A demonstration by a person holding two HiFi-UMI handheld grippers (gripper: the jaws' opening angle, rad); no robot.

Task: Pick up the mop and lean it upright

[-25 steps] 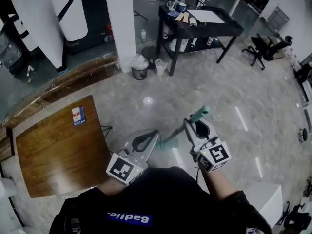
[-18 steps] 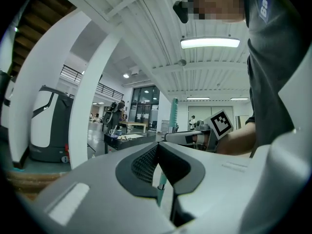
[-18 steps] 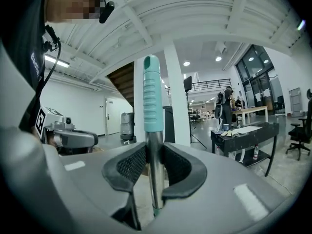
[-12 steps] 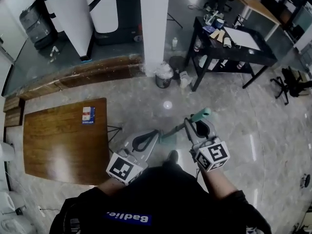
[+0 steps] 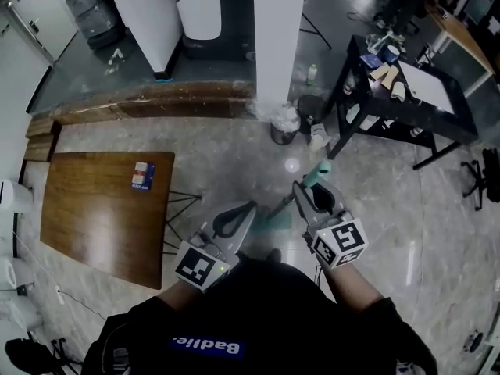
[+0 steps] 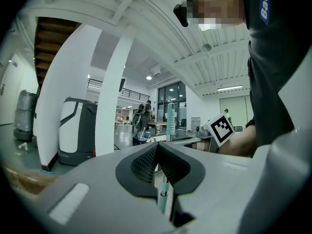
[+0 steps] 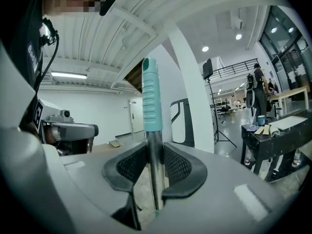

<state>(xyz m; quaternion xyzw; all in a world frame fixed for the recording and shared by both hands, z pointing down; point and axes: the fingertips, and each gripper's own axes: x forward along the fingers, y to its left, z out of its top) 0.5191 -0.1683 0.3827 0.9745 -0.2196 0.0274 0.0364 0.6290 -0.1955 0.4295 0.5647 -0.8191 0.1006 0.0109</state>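
The mop is a metal pole with a teal ribbed handle [image 5: 317, 176] [image 7: 150, 96]. It slants from the handle down to a pale teal head [image 5: 275, 223] on the grey floor in front of me. My right gripper [image 5: 311, 194] [image 7: 155, 152] is shut on the metal pole just below the handle, and the pole stands upright between its black pads. My left gripper [image 5: 248, 208] [image 6: 157, 147] hovers to the left of the pole with its tips pressed together and nothing held. In the left gripper view a stretch of the pole [image 6: 164, 199] shows beyond its jaws.
A brown wooden table [image 5: 101, 209] stands at the left. A white pillar [image 5: 277, 37] rises ahead with a waste bin [image 5: 285, 123] at its foot. A black work table [image 5: 406, 100] loaded with items is at the far right. A white machine [image 5: 148, 14] stands behind.
The head view has swung, so the table, pillar and black work table have shifted across it. Both grippers keep the same pose near my body. The right stays on the pole.
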